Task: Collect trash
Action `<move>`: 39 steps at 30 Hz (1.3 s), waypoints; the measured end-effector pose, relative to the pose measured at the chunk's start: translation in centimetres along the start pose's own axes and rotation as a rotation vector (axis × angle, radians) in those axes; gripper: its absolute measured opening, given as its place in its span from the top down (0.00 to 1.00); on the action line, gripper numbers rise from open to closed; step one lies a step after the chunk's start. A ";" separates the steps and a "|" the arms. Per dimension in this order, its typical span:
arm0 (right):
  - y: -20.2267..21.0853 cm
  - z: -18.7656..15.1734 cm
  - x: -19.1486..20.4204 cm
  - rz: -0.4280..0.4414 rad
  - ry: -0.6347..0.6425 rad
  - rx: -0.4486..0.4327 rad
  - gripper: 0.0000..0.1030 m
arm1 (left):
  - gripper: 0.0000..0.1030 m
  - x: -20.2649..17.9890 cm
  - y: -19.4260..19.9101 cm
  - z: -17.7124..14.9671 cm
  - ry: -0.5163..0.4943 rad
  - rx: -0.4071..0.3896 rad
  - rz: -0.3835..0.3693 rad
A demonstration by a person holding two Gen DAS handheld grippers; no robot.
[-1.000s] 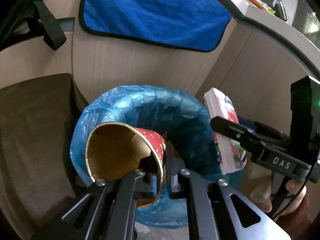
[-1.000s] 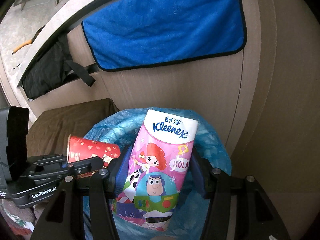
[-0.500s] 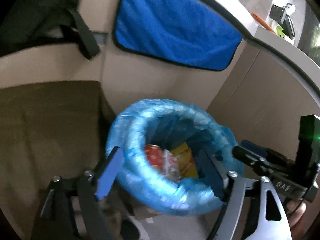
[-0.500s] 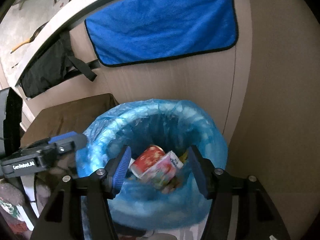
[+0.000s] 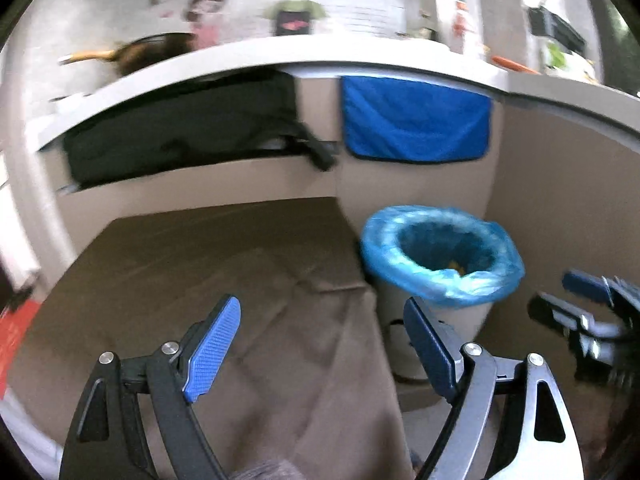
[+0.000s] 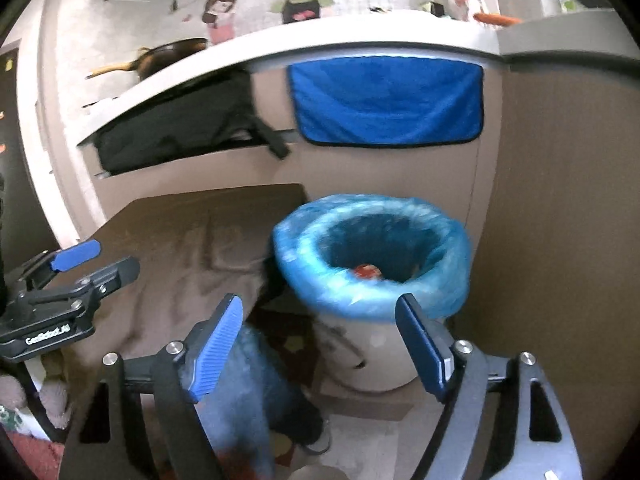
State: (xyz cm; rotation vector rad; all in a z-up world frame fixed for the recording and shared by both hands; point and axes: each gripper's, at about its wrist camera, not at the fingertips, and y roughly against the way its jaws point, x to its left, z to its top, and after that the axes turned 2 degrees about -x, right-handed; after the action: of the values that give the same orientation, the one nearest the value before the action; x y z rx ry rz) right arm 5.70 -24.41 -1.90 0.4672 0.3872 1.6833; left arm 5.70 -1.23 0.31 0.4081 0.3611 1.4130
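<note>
A white bin with a blue bag liner (image 5: 460,280) (image 6: 360,296) stands in the corner of the wood panels. Inside it a red paper cup (image 6: 366,271) shows, and a scrap of yellow (image 5: 456,266). My left gripper (image 5: 320,302) is drawn back from the bin over the brown seat, open and empty. My right gripper (image 6: 320,300) hangs in front of the bin; its jaws are opening with nothing between them. Each gripper shows at the edge of the other's view: the right gripper (image 5: 580,312), the left gripper (image 6: 76,268).
A brown cushioned seat (image 5: 224,264) lies left of the bin. A blue towel (image 6: 384,104) hangs on the panel behind, beside a black bag (image 5: 180,128) under the counter. A person's jeans leg (image 6: 248,384) and shoe stand on a patterned rug below.
The left gripper let the red cup go and the right gripper let the tissue pack go, both into the bin. Both grippers then pulled back from the bin with jaws wide.
</note>
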 end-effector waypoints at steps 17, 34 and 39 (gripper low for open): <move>5.1 -4.4 1.3 -0.097 -0.032 -0.090 0.26 | 0.19 -2.5 4.0 -2.6 -0.056 -0.016 0.059; 5.8 -4.5 1.5 -0.091 -0.030 -0.144 0.26 | 0.19 -2.2 5.6 -2.6 -0.031 -0.078 0.072; 5.9 -4.5 1.8 -0.094 -0.018 -0.152 0.26 | 0.19 -2.1 6.0 -2.6 -0.028 -0.088 0.068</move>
State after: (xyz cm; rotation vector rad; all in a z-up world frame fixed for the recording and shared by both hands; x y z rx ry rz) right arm -1.90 -23.57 -2.65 0.3464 0.2626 1.6024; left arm -1.01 -2.53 0.89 0.3703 0.2636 1.4821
